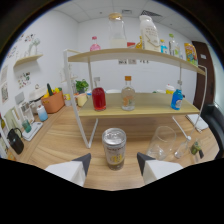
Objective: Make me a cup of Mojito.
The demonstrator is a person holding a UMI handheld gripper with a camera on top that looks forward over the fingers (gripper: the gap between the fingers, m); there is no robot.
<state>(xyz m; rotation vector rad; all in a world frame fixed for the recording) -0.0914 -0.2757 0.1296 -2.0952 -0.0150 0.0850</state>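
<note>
on the wooden table (60,137), just ahead of the gripper (114,162), a silver drink can (114,148) is being framed upright in the gap between the two fingertips, whose fingers are being held apart with clear space at either side, so nothing is being gripped. an empty clear glass (162,142) is being seen just beside the can, near the one fingertip, and it is being judged the likeliest casualty: if the fingers are being advanced off-centre, the glass or the can could be nudged and tipped, and a thin can could be dented or slipped if it is being squeezed too high or too hard. on the lower shelf (150,111) beyond, a red bottle (99,98), a clear bottle with an amber cap (128,94) and a blue bottle (176,98) are being shown well apart from the fingers. the can's label is not being made out, so its contents are being left unstated. the gripper's body is being hidden in darkness below the fingertips. a small dark-green object (195,148) past the glass is not being identified, and the containers on the top shelf are being seen too distorted to name.
</note>
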